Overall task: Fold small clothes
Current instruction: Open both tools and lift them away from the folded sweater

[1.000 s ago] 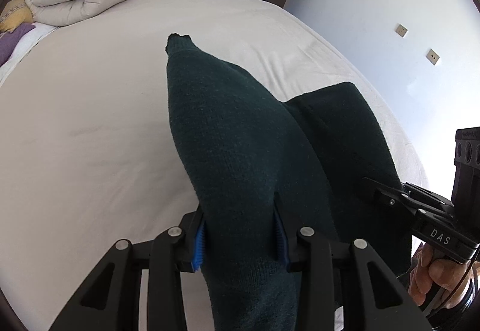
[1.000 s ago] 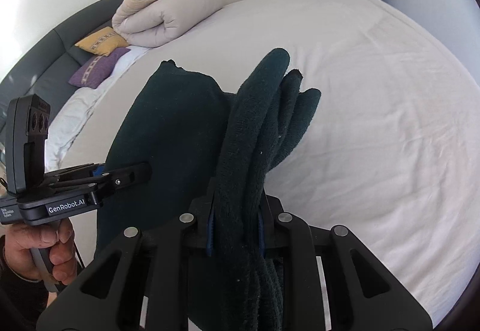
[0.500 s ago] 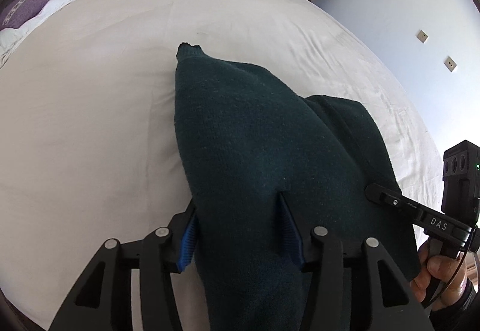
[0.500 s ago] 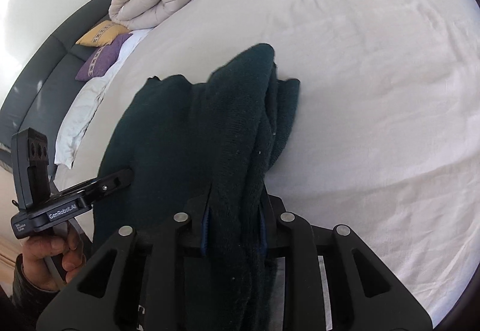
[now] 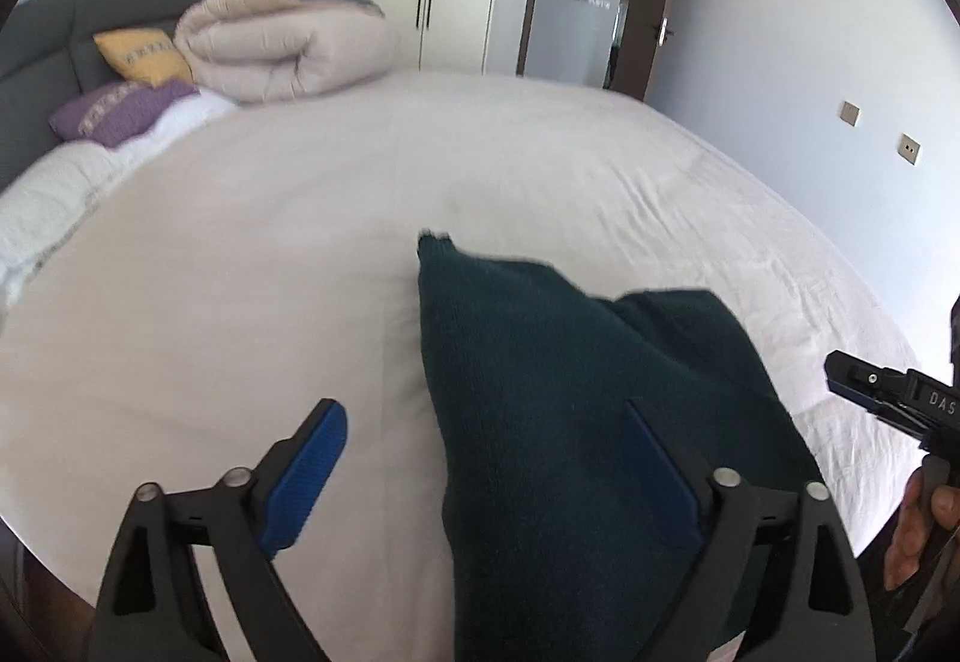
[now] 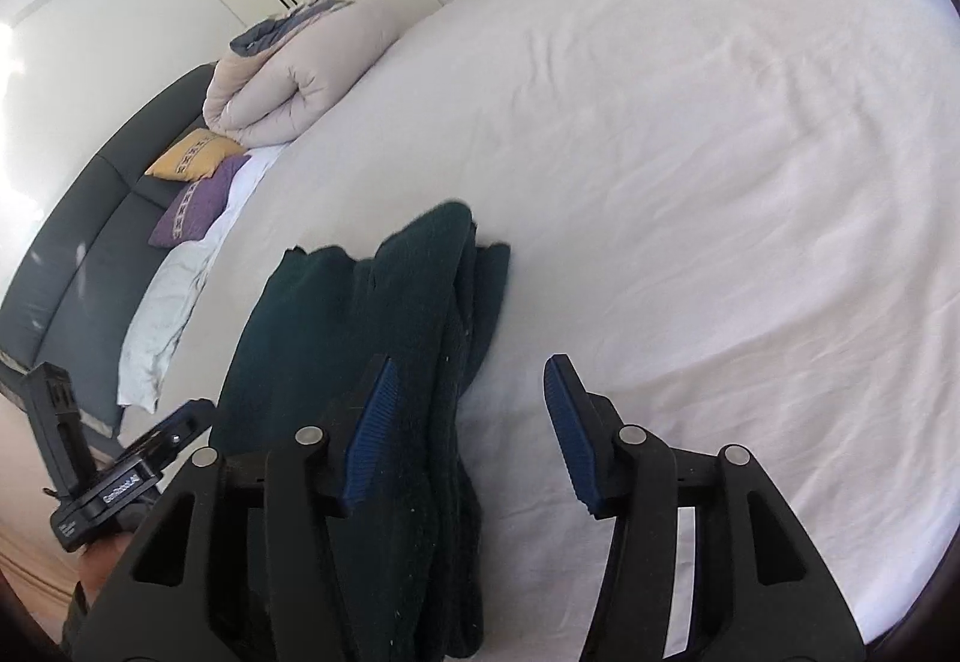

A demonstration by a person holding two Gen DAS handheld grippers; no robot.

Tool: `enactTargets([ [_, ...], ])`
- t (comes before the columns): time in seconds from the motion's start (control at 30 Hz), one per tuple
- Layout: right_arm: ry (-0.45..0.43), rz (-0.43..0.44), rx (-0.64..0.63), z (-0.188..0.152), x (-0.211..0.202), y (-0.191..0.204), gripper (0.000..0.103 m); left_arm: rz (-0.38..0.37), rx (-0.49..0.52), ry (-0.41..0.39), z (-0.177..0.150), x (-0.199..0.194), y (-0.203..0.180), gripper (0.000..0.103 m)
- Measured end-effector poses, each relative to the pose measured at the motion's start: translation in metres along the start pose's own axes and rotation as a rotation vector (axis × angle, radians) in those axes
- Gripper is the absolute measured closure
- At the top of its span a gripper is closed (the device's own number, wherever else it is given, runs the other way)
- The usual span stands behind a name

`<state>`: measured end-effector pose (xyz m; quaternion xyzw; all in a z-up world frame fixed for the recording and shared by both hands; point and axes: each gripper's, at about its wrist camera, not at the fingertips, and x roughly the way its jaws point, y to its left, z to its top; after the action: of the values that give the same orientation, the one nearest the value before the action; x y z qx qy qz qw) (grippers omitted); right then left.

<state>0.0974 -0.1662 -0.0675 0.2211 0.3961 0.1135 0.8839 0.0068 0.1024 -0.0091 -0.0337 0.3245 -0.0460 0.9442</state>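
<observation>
My left gripper [image 5: 486, 458] has just been opening and its jaws stand spread wide, the dark green sweater [image 5: 576, 422] lying loose between them in the lower middle of the frame on the white bed [image 5: 240, 272]. My right gripper [image 6: 468, 422] has also just been opening; its jaws are parted, with the sweater's folded edge beside the left pad [image 6: 369, 431], not pinched.

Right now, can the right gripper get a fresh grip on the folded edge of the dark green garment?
Probably yes. The right gripper is open, its jaws having just been opening, and the dark green garment lies on the bed between its fingers, against the left one. Nothing blocks it.
</observation>
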Motion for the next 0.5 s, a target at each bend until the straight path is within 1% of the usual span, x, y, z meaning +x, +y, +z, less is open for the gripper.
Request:
enactTargets([
  [0.03, -0.048, -0.018, -0.032, 0.003, -0.015, 0.006, 0.052, 0.028, 0.020, -0.080, 0.004, -0.014, -0.003, 0.000],
  [0.07, -0.096, -0.041, -0.063, 0.005, -0.030, 0.013, 0.050, 0.067, 0.045, -0.180, 0.007, -0.034, -0.008, 0.000],
  [0.1, -0.153, -0.069, -0.101, 0.006, -0.046, 0.021, 0.042, 0.096, 0.063, -0.247, 0.009, -0.049, -0.011, 0.000],
  [0.13, -0.219, -0.095, -0.137, 0.005, -0.063, 0.030, 0.032, 0.127, 0.082, -0.311, 0.011, -0.063, -0.015, 0.000],
  [0.17, -0.287, -0.114, -0.168, 0.006, -0.078, 0.039, 0.026, 0.158, 0.100, -0.370, 0.013, -0.079, -0.018, 0.000],
  [0.2, -0.363, -0.126, -0.194, 0.006, -0.094, 0.045, 0.014, 0.190, 0.117, -0.419, 0.015, -0.093, -0.021, 0.000],
  [0.23, -0.448, -0.130, -0.213, 0.004, -0.111, 0.053, 0.003, 0.214, 0.128, -0.447, 0.017, -0.104, -0.024, 0.000],
  [0.27, -0.528, -0.135, -0.224, 0.001, -0.125, 0.059, 0.000, 0.229, 0.133, -0.463, 0.019, -0.113, -0.025, 0.000],
  [0.33, -0.690, -0.168, -0.243, -0.002, -0.154, 0.069, 0.000, 0.227, 0.130, -0.478, 0.025, -0.127, -0.028, 0.000],
  [0.37, -0.735, -0.191, -0.258, -0.003, -0.164, 0.077, 0.000, 0.214, 0.121, -0.488, 0.026, -0.135, -0.028, 0.000],
  [0.4, -0.755, -0.202, -0.281, -0.002, -0.173, 0.084, 0.000, 0.219, 0.109, -0.488, 0.025, -0.142, -0.028, 0.000],
  [0.43, -0.754, -0.201, -0.306, 0.001, -0.179, 0.091, 0.000, 0.237, 0.118, -0.462, 0.026, -0.144, -0.030, 0.000],
  [0.5, -0.730, -0.220, -0.333, 0.006, -0.188, 0.103, 0.000, 0.239, 0.154, -0.375, 0.029, -0.140, -0.035, 0.000],
])
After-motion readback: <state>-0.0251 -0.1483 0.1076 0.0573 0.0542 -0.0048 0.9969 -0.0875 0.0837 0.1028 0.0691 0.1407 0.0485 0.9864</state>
